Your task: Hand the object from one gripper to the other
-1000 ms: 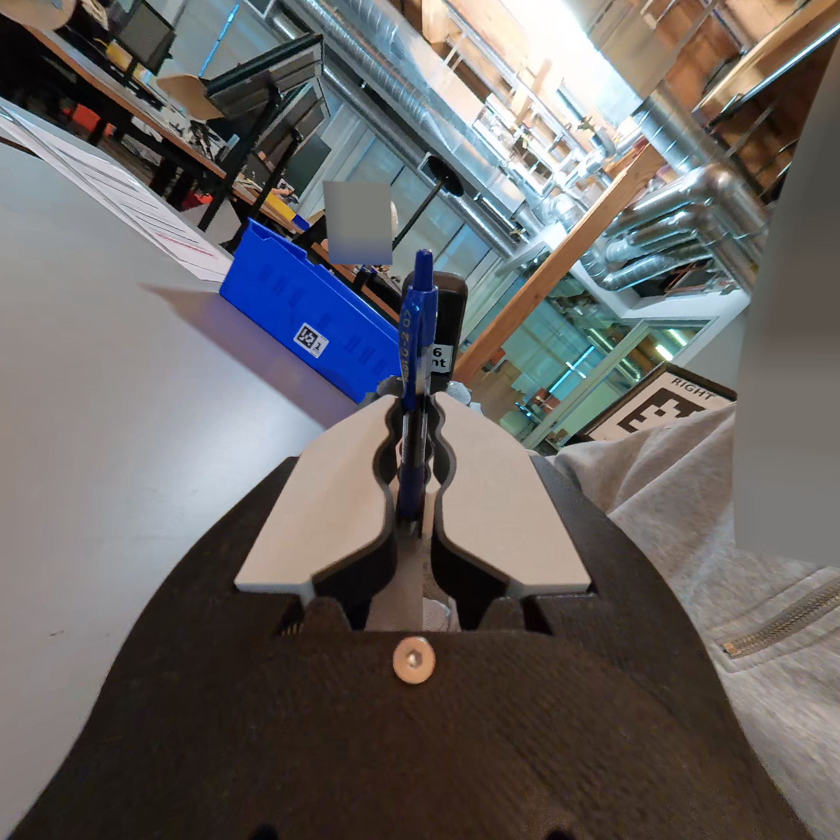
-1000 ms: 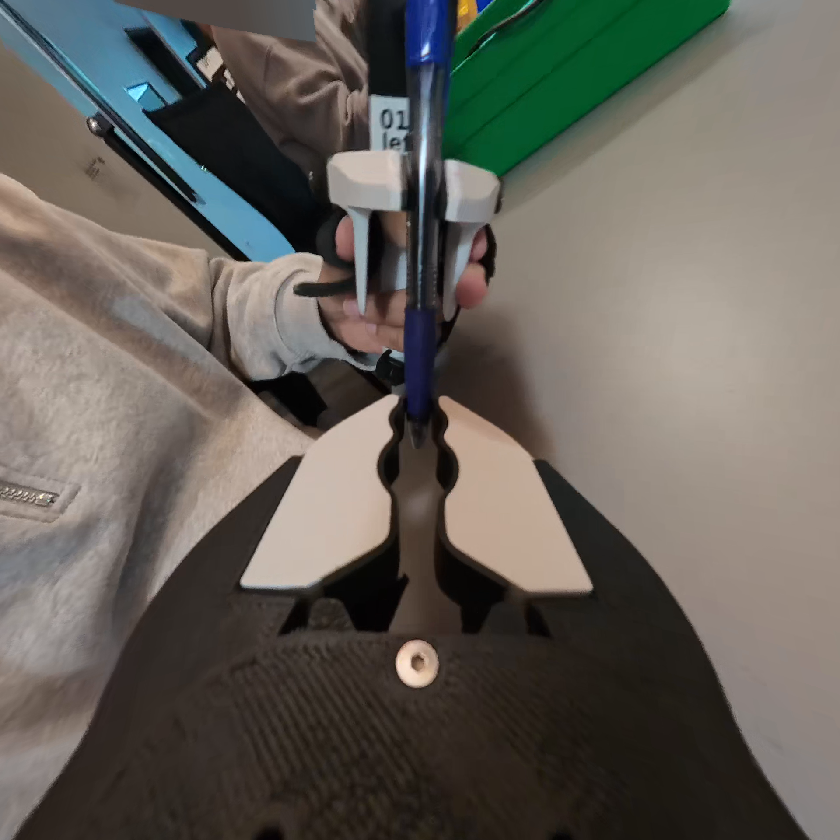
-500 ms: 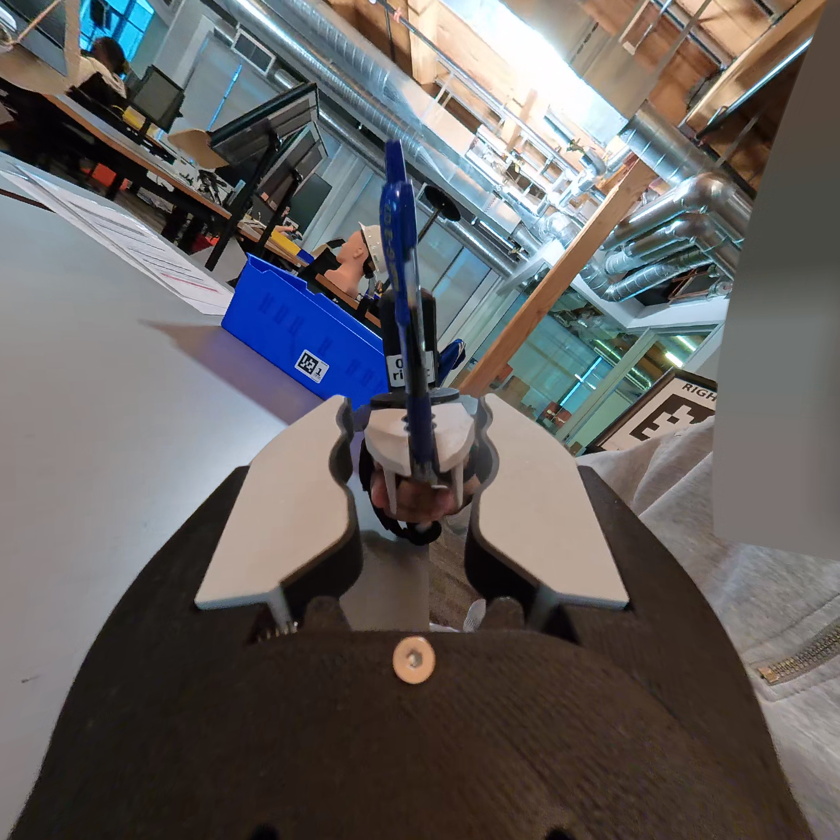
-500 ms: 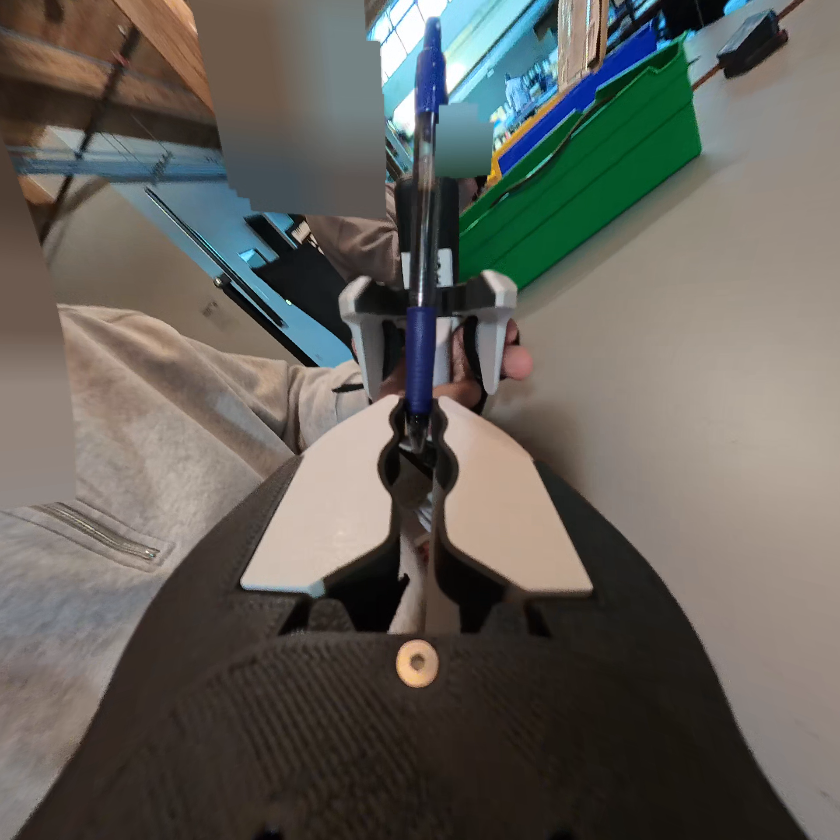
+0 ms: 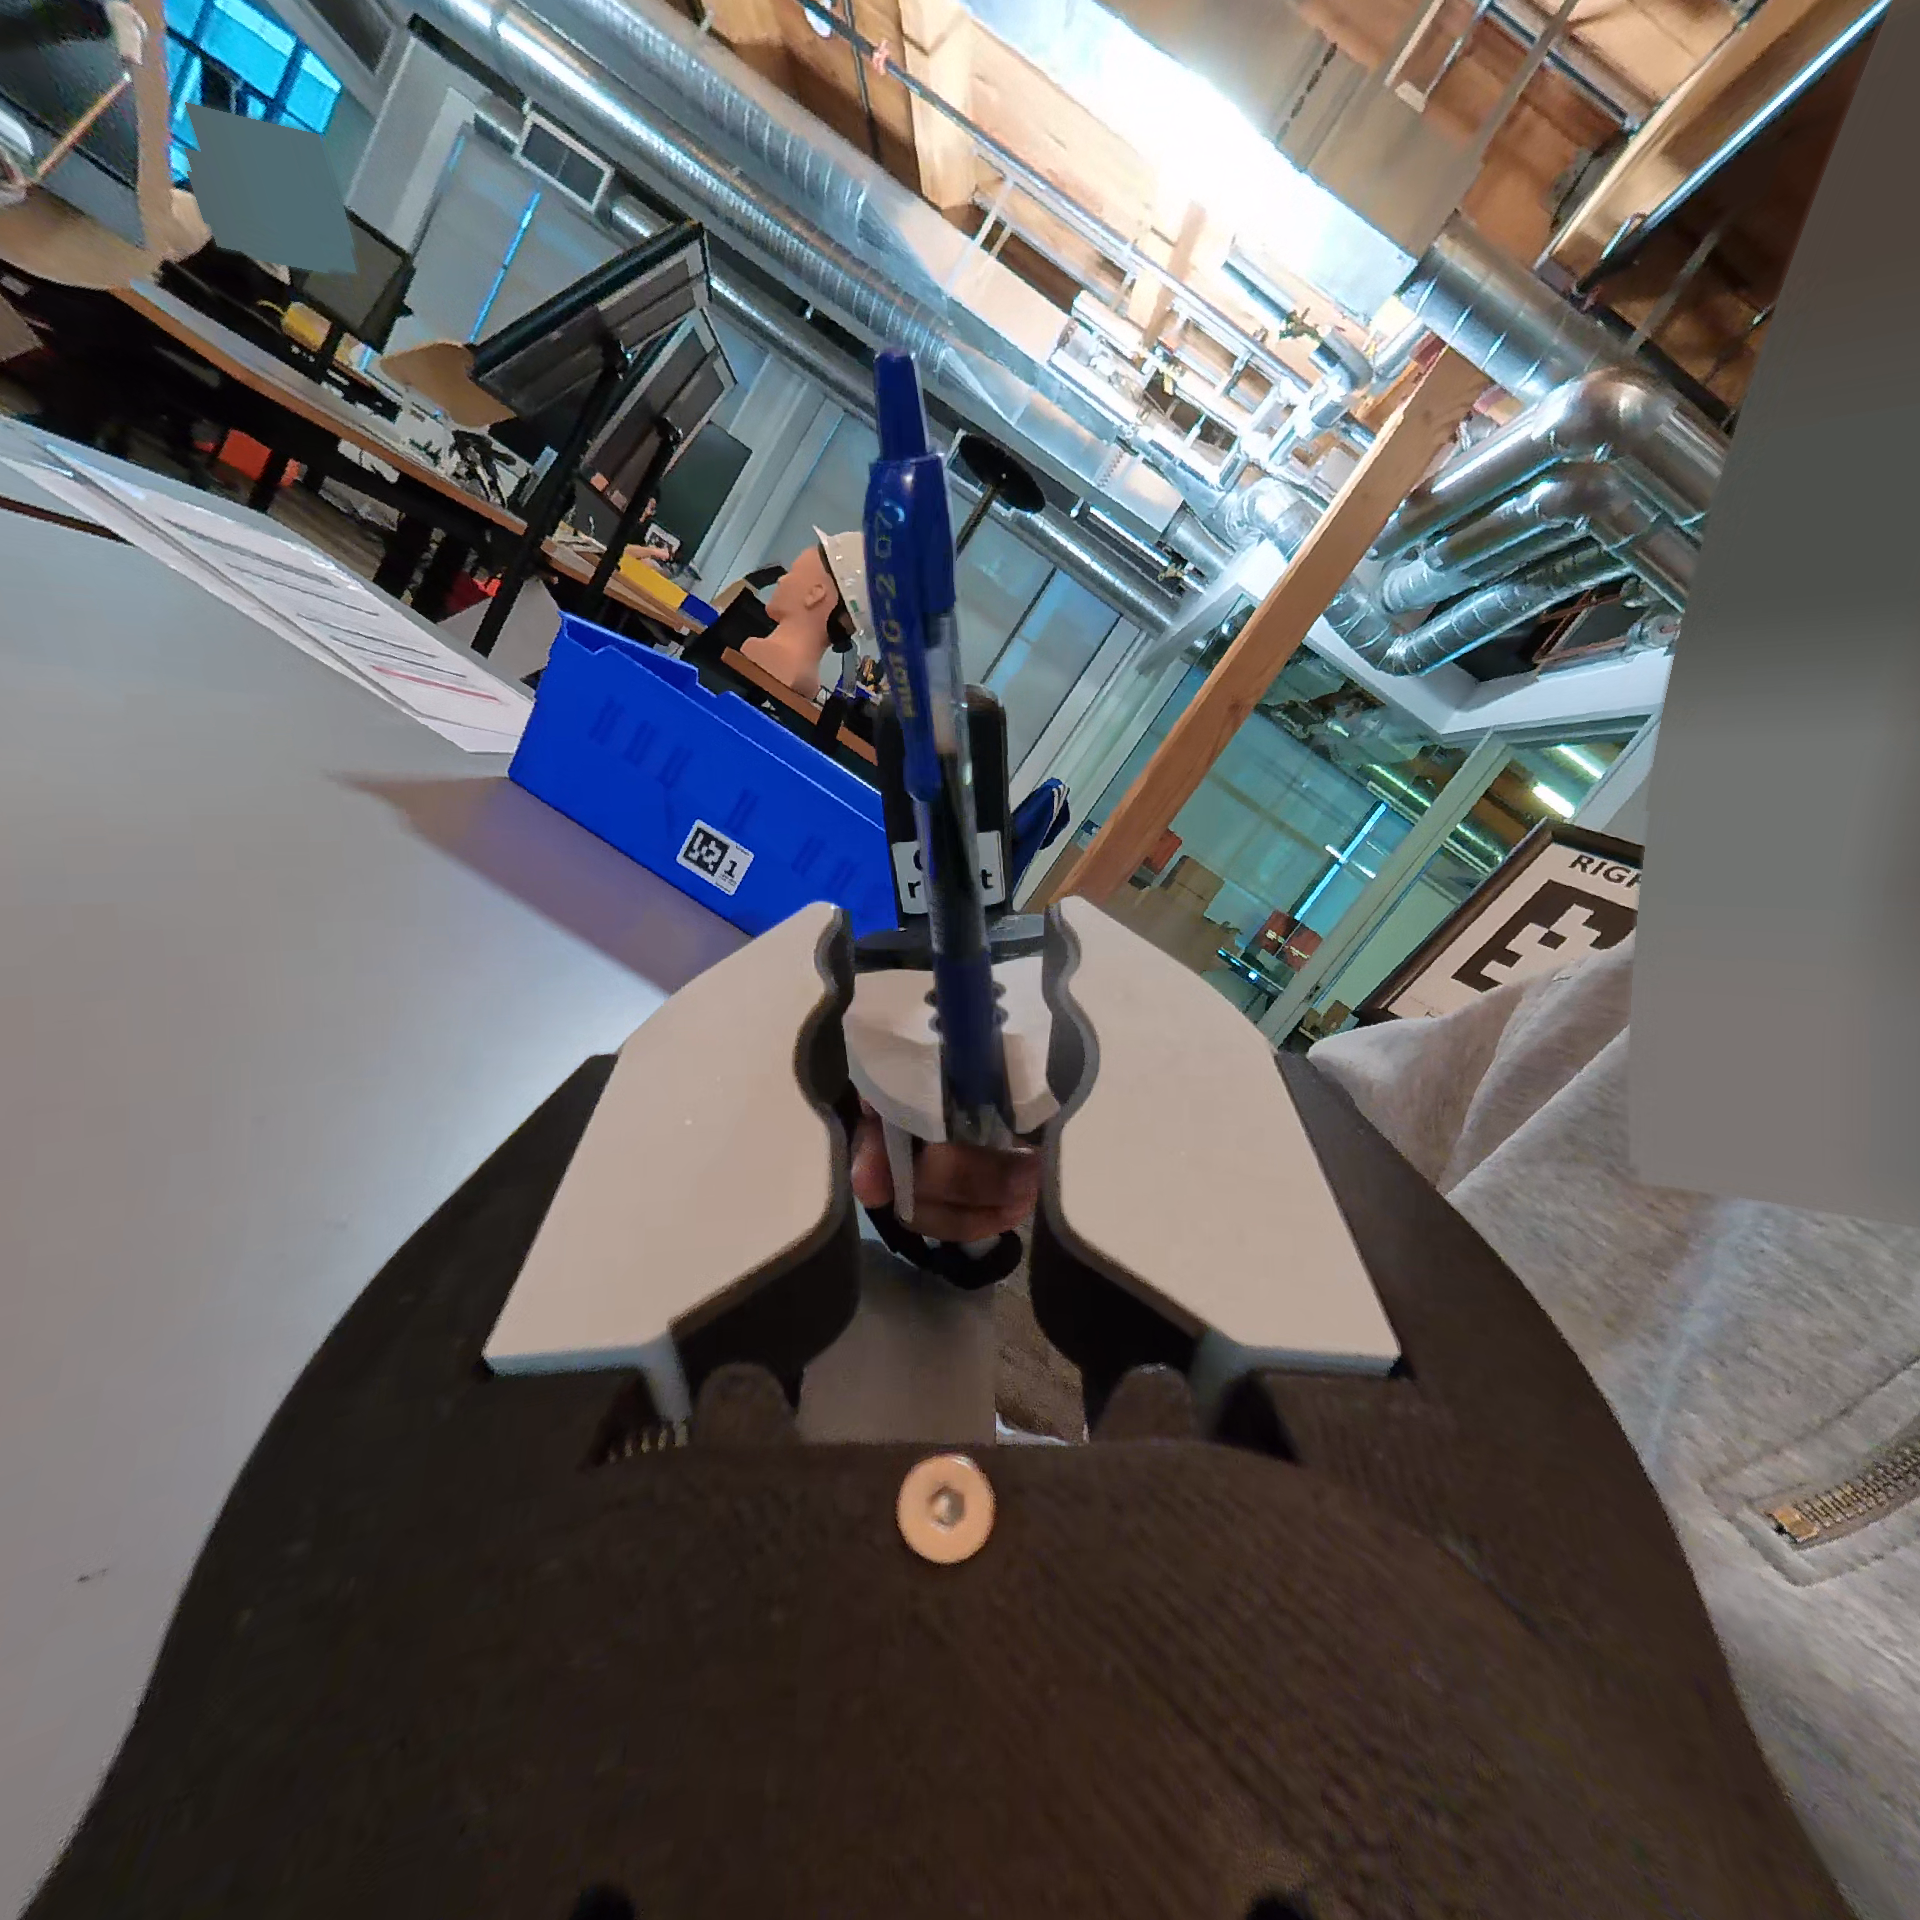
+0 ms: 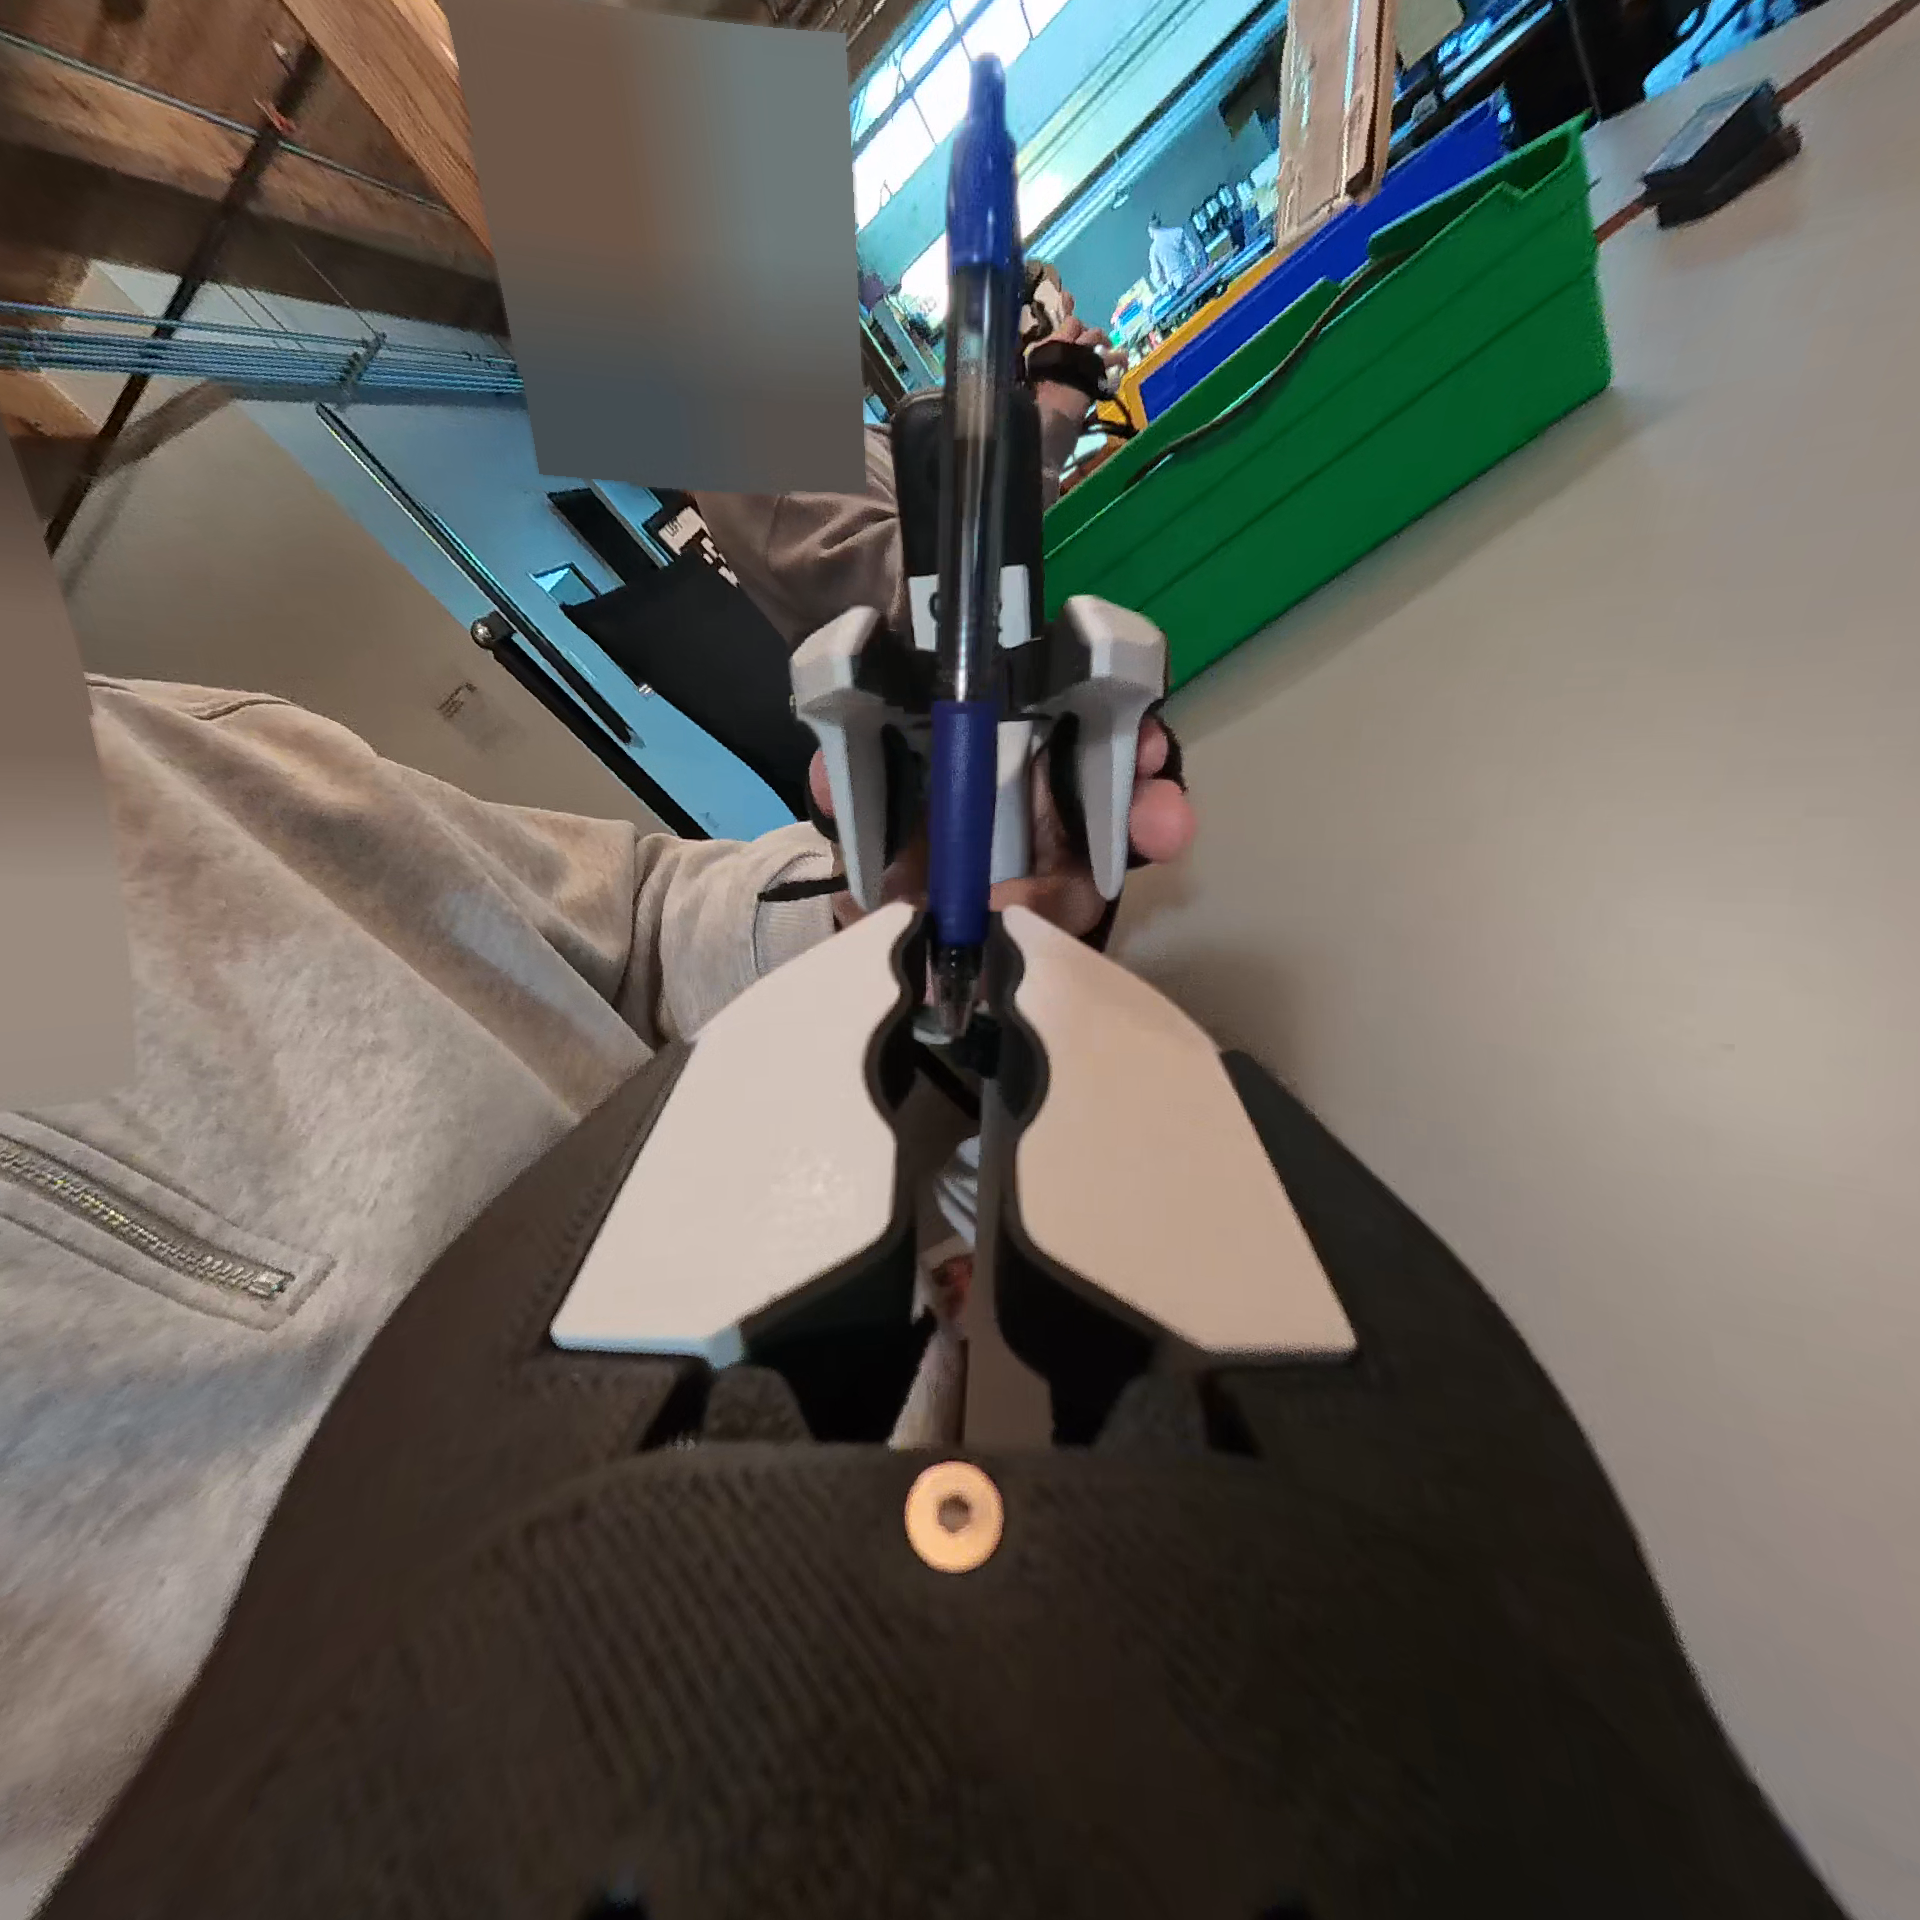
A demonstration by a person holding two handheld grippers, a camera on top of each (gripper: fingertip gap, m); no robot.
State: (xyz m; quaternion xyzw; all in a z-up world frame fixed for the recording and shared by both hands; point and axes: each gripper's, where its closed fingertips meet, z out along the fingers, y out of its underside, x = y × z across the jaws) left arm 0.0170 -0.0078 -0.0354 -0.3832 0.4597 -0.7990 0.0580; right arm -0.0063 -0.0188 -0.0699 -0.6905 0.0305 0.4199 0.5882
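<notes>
A blue pen (image 6: 961, 821) with a clear barrel stands upright in my right gripper (image 6: 958, 920), which is shut on its tip end. My left gripper (image 5: 945, 925) is open and empty, its pale fingers (image 5: 717, 1122) wide apart. It faces the right gripper (image 5: 961, 1081), which shows just beyond it with the pen (image 5: 914, 644) sticking up. In the right wrist view the left gripper (image 6: 977, 769) is behind the pen, with its jaws spread either side and clear of it. A hand holds it from behind.
Both grippers are over a grey table (image 5: 260, 1039). A blue bin (image 5: 686, 790) and a printed sheet (image 5: 312, 613) lie at the far left. A green bin (image 6: 1351, 416) and a black object (image 6: 1725, 156) are at the far right. A grey sleeve (image 6: 312, 935) is close by. The gap from one gripper's tips to the other's is roughly 4 cm.
One second ago my left gripper was shut on the pen with the right around its tip. The left has opened and drawn back, and the right now holds the pen alone.
</notes>
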